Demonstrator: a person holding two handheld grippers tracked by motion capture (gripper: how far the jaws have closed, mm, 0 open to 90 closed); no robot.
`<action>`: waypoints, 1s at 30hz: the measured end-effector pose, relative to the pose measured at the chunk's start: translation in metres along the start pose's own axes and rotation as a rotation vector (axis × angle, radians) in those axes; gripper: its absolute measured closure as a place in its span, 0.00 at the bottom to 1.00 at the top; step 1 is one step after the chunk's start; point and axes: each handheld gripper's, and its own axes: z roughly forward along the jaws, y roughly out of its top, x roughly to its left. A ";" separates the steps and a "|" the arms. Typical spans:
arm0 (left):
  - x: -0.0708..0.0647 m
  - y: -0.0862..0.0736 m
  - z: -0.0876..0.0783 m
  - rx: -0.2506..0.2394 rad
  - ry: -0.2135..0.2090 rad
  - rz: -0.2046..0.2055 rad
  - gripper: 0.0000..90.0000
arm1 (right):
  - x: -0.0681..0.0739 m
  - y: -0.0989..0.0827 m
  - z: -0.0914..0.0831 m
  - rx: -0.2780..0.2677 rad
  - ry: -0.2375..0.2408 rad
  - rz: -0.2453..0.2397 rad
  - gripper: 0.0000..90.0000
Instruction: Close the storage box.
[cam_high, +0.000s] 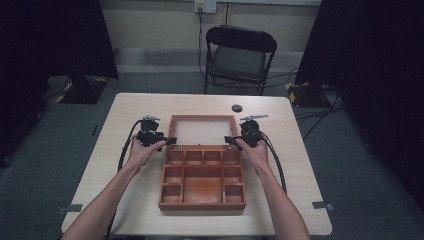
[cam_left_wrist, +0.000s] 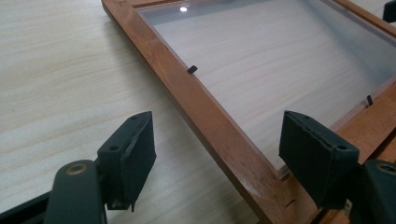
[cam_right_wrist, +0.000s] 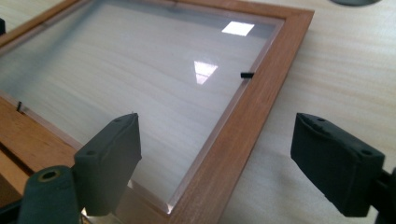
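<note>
Glossy glass lid (cam_right_wrist: 140, 70), reddish wood frame (cam_left_wrist: 205, 112); pale matt wood-grain table (cam_high: 140, 105).

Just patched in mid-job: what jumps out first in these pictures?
The open wooden box at the table's middle, its compartments empty and its glass-paned lid lying flat behind it. The left gripper and right gripper flank that lid, each with open jaws straddling a side rail.

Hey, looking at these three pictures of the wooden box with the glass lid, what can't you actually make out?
- Small dark round thing on the table: too small in the high view; cut off by the top edge in the right gripper view.
- Hinges joining glass lid to compartment box: too small in the high view.
- Left hand-held gripper pads against the lid frame: contact too small to tell in the high view.
</note>
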 end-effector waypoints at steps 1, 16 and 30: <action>0.000 0.000 0.001 0.002 -0.008 -0.009 0.29 | -0.001 -0.001 0.001 0.000 0.004 0.013 0.16; -0.004 0.003 0.012 0.014 -0.053 -0.051 0.26 | 0.002 -0.001 0.017 0.015 0.088 0.139 0.10; -0.001 0.004 0.019 0.021 -0.083 -0.090 0.19 | 0.002 0.000 0.021 0.018 0.100 0.162 0.10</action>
